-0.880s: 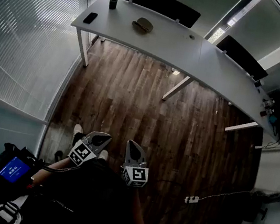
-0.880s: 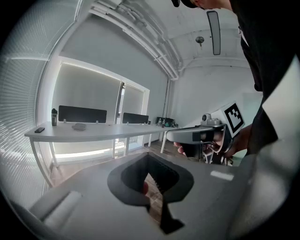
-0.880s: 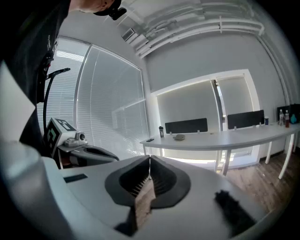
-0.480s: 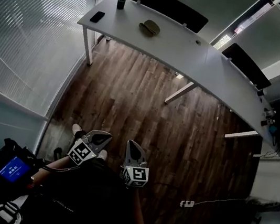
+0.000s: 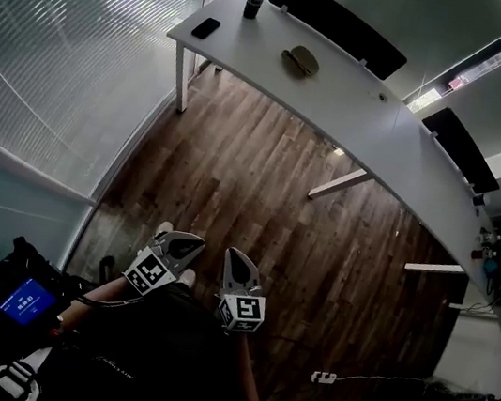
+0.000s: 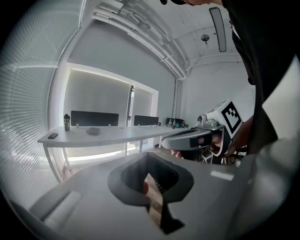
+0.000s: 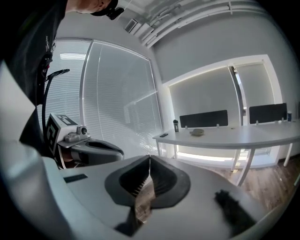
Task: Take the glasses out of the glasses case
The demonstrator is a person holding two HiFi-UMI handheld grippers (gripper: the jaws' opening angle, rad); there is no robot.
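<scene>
The olive glasses case (image 5: 302,60) lies shut on the long white table (image 5: 343,101) far across the room; it also shows as a small case (image 6: 93,131) in the left gripper view and a small case (image 7: 197,132) in the right gripper view. My left gripper (image 5: 184,245) and right gripper (image 5: 238,261) are held side by side close to my body, far from the table. Both are shut with nothing in them, as seen at the left gripper (image 6: 149,159) and the right gripper (image 7: 149,159).
A black cup (image 5: 255,0) and a dark phone (image 5: 205,28) sit at the table's left end. Dark chairs (image 5: 339,14) stand behind it. Wooden floor (image 5: 262,187) lies between me and the table. A black bag (image 5: 19,304) is at my left, a power strip (image 5: 324,378) at my right.
In the head view the table and case have slid to the right and look slightly nearer. Both grippers keep the same pose by my body.
</scene>
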